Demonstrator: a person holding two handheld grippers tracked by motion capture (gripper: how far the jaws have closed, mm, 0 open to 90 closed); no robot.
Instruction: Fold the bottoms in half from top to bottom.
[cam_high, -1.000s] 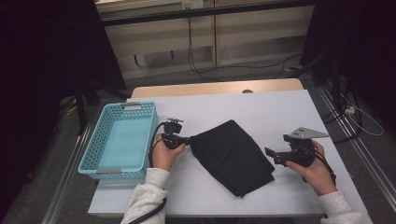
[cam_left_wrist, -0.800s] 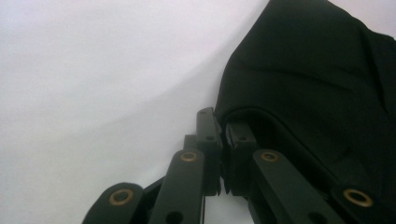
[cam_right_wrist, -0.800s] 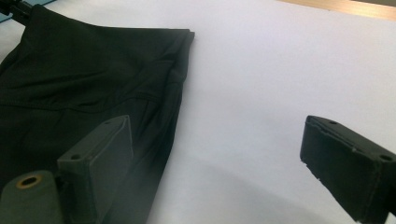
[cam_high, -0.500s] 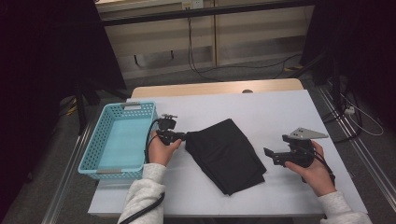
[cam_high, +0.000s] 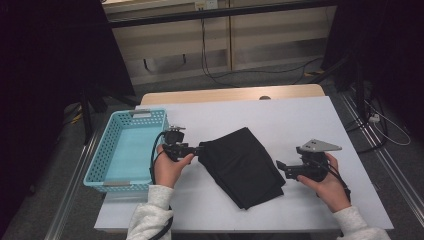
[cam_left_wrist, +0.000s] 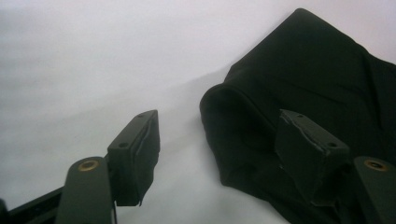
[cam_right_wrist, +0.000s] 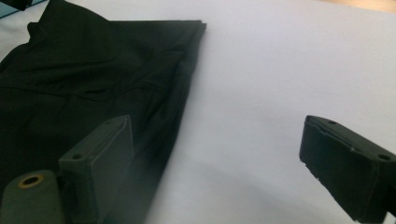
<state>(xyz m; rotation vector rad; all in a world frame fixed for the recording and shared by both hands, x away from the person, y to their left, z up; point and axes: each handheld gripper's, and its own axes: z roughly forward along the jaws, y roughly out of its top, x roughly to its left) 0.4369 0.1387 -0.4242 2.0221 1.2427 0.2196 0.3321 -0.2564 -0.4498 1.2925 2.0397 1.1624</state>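
Left tongs (cam_high: 197, 148) just opened wide, black cloth (cam_high: 243, 166) corner loose between them; right tongs (cam_high: 281, 167) gape empty beside it.

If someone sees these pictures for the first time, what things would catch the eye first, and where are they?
First, the folded black cloth lying in the middle of the white table. Next, the light blue plastic basket at the table's left edge. The left gripper sits at the cloth's left corner; its jaws have just been opening and no longer press the fabric, while the right gripper waits open beside the cloth's right edge.
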